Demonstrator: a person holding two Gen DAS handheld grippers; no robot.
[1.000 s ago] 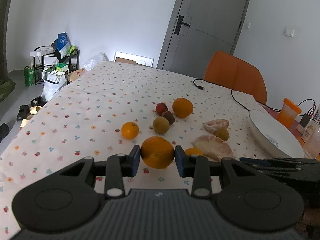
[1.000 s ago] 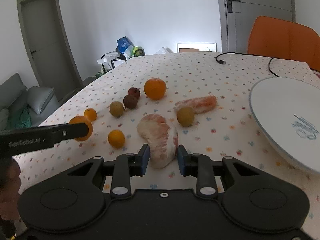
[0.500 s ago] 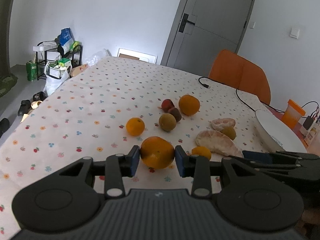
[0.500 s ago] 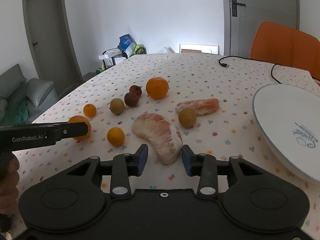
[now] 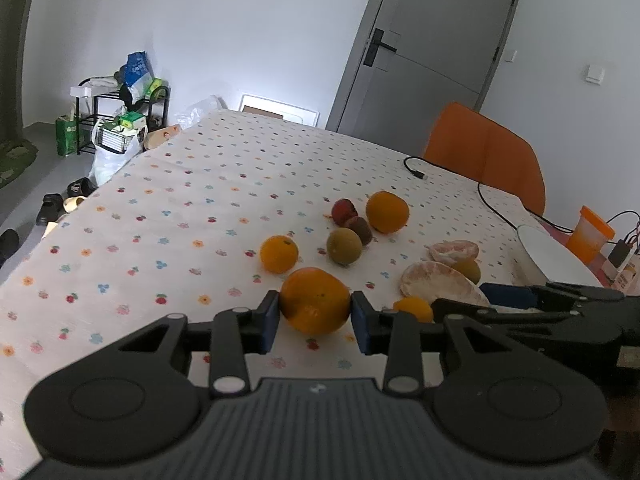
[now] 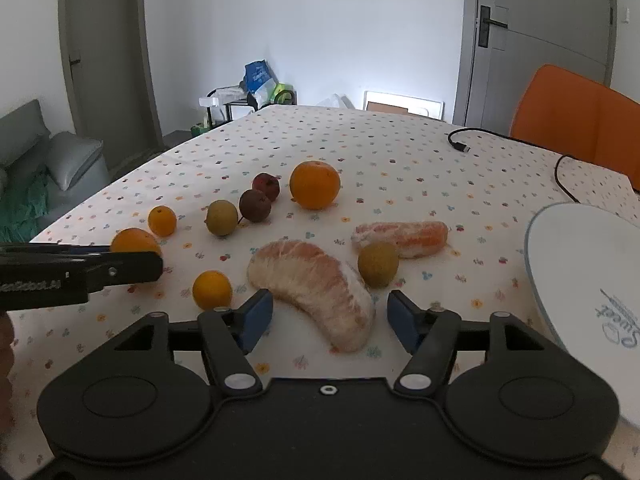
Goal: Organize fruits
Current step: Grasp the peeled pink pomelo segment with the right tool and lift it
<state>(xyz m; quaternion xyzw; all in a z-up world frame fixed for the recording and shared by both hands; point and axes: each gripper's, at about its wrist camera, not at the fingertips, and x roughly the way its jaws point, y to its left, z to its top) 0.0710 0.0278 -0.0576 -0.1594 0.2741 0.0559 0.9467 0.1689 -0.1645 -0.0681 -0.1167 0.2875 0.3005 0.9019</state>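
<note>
The left gripper [image 5: 315,317] has its fingers pressed on a round orange fruit [image 5: 315,305] above the floral-clothed bench [image 5: 192,208]. The right gripper [image 6: 330,317] is opening astride the curved peeled pomelo segment [image 6: 316,280], pads clear, its long axis slanting away leftward.

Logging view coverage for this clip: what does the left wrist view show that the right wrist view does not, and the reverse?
Only the left wrist view shows the orange cup beyond the white plate, and the left gripper with its jaws shut on a large orange.

Only the right wrist view shows the grey sofa and second door at left, and the right gripper, its jaws opening around the peeled pomelo segment without touching it.

Both show the floral tablecloth, the scattered fruit, the plate, the orange chair and the black cable.
</note>
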